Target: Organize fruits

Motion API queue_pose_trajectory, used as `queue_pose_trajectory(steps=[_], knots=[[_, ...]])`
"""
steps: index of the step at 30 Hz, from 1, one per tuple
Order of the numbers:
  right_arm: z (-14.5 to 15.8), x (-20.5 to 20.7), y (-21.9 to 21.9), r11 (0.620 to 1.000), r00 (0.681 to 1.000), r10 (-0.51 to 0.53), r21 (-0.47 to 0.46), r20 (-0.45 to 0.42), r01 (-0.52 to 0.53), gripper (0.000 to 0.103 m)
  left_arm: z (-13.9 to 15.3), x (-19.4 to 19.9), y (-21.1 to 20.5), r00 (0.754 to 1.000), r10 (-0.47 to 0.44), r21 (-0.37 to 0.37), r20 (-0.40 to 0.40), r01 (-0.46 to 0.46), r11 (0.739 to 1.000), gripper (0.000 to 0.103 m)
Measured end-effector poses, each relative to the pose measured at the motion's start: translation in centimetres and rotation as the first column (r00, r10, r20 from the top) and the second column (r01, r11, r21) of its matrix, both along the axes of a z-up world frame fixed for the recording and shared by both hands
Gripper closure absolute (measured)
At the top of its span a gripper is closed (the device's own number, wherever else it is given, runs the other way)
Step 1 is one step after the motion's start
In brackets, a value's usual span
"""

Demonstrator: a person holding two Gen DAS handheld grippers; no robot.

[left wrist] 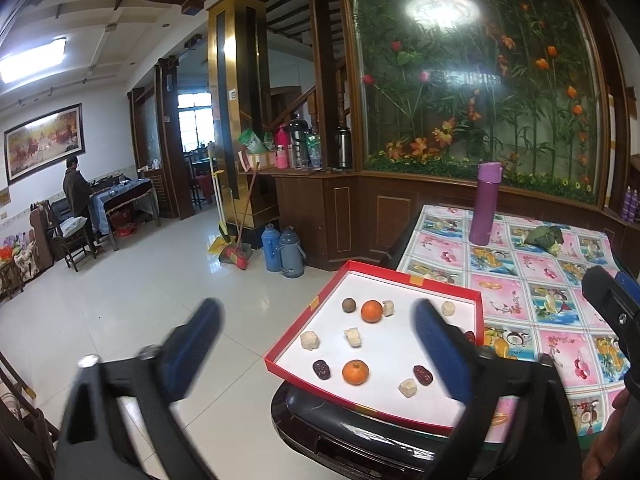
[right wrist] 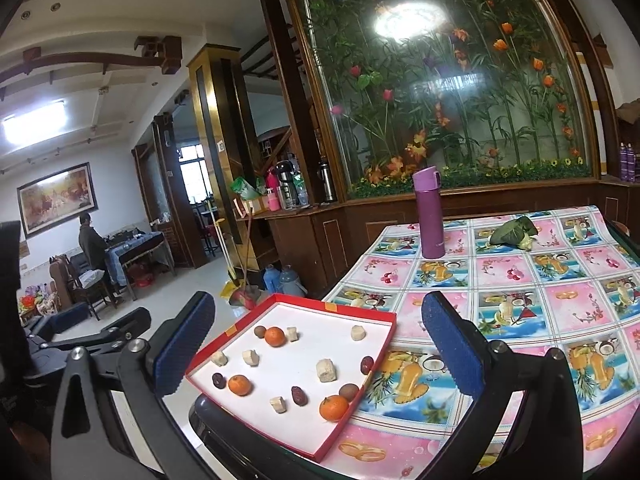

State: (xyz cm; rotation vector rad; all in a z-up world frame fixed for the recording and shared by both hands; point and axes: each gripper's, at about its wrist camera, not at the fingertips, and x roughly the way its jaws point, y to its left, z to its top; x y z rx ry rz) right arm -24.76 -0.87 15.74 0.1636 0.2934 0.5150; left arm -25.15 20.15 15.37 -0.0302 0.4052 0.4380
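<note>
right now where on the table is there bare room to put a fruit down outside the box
The tablecloth lies bare between the red box and the purple bottle, and along the box's right side toward the near edge. Behind, the green vegetable takes the far corner. Inside the box, fruits crowd it.

Both wrist views near, sharing red tray (overlapping)

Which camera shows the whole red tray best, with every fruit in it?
The right wrist view: the red tray lies unobstructed between the fingers, all three oranges visible. In the left wrist view a finger covers part of the tray, showing only two oranges.
</note>
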Motion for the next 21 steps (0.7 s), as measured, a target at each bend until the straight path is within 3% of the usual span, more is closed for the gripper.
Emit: queue_pose_trajectory(steps=[4,21], knots=[[-0.29,0.41,0.31,1.0,1.0,-0.007,-0.017,-0.027,0.007,0.0,0.26,-0.52,0.3,0.999,0.013,0.006,0.036,-0.013,1.0,0.0],[-0.93,0.98,0.55,1.0,0.998,-0.003,-0.027,-0.063,0.001,0.0,-0.34,-0.33,0.52,1.0,0.01,0.012,0.016,-0.01,1.0,0.0]])
